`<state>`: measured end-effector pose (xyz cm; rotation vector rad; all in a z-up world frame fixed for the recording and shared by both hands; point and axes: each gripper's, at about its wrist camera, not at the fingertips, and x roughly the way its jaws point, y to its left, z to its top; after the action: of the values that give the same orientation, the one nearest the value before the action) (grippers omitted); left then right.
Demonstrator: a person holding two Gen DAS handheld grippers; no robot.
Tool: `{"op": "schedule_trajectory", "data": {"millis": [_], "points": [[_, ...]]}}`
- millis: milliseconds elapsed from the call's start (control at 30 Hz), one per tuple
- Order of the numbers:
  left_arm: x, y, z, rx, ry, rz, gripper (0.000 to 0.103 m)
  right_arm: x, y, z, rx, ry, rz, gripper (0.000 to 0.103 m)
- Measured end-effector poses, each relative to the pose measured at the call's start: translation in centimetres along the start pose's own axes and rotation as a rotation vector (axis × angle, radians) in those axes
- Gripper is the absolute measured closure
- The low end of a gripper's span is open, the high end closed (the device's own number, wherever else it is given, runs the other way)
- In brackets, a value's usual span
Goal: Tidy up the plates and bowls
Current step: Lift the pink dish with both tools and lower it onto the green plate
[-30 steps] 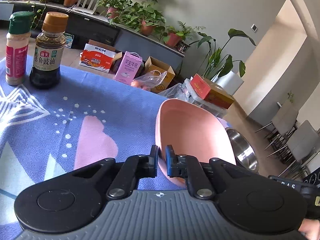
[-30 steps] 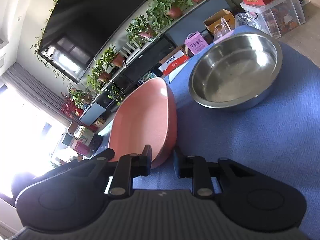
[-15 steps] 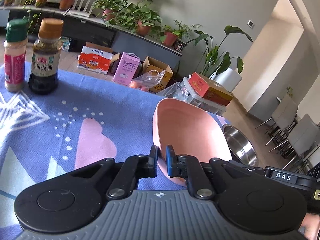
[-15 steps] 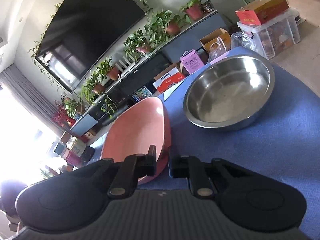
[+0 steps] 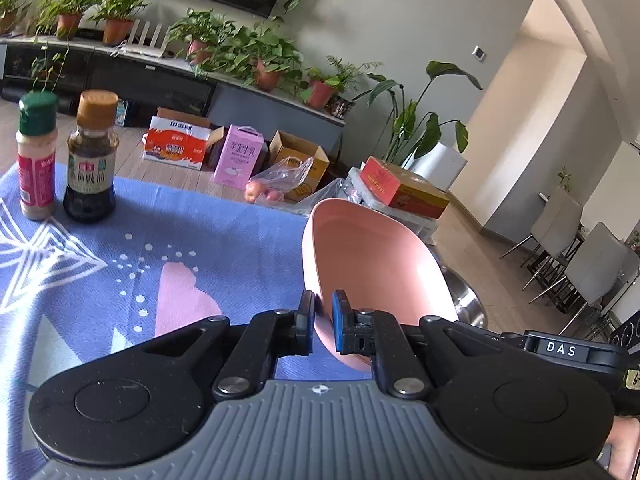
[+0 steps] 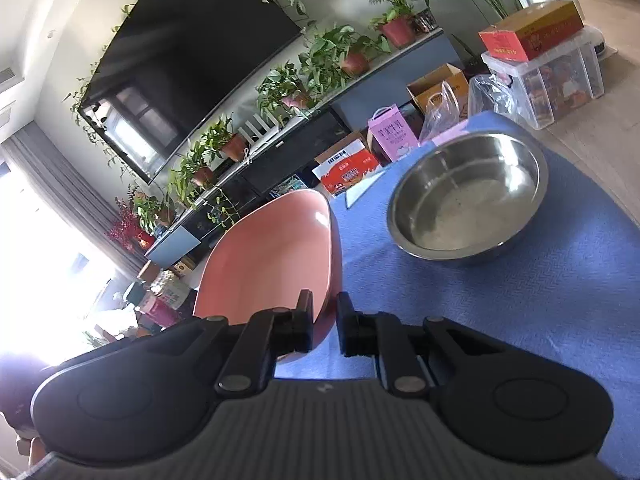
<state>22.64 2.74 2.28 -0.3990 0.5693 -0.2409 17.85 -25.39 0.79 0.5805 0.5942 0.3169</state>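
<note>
- Fingers on my left gripper [image 5: 321,322] are clenched on the rim of the pink bowl [image 5: 372,264]; one pad sits outside the wall, the blue pad inside it; the bowl is tipped up on edge, its hollow facing right
- On my right gripper [image 6: 323,326] I see the same pink bowl [image 6: 276,256] with its rim between the fingers; the left finger lies against the inner face; a slim gap shows by the right finger, so I cannot tell whether this side is truly gripping or merely closed around the rim
- From the right wrist view, the bowl leans with its hollow facing left and its lower edge just over the blue cloth [image 6: 500,320] that covers the bench
- Beyond the bowl, to its right, stands a steel bowl [image 6: 468,196], upright on the cloth and apart from the pink one; from the left wrist view I catch only a sliver of it [image 5: 468,300] behind the pink wall
- Further out on the left side of the bench, a dark sauce bottle [image 5: 91,160] with a brown cap and a pink shaker [image 5: 37,160] with a green cap stand upright, just beside each other, well apart from the bowls
- Off the bench, on the floor, I make out a pink carton [image 5: 238,156], cardboard boxes [image 5: 298,160] and a clear storage bin [image 6: 548,76] with a red box [image 6: 532,32] on top; potted plants line a long low cabinet [image 5: 276,114] under a dark screen [image 6: 192,56]
</note>
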Motion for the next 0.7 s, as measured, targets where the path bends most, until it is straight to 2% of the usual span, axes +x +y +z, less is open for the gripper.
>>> {"op": "schedule_trajectory", "data": {"millis": [333,567,700], "points": [[-4.8,-0.8,-0.6,0.006,-0.054,-0.012,0.094,-2.1,1.5,-1.1,-0.006,-0.011,0.037,0.066],[-7.8,-1.5,-2.9,0.053,-0.055,0.002,0.092,-4.0,2.9,-2.5,-0.053,-0.014,0.019,0.066],[-9.7,-1.1,-4.0,0.022,-0.082,-0.022,0.092,-5.5,3.7,-3.4,-0.080,-0.036,0.045,0.065]]}}
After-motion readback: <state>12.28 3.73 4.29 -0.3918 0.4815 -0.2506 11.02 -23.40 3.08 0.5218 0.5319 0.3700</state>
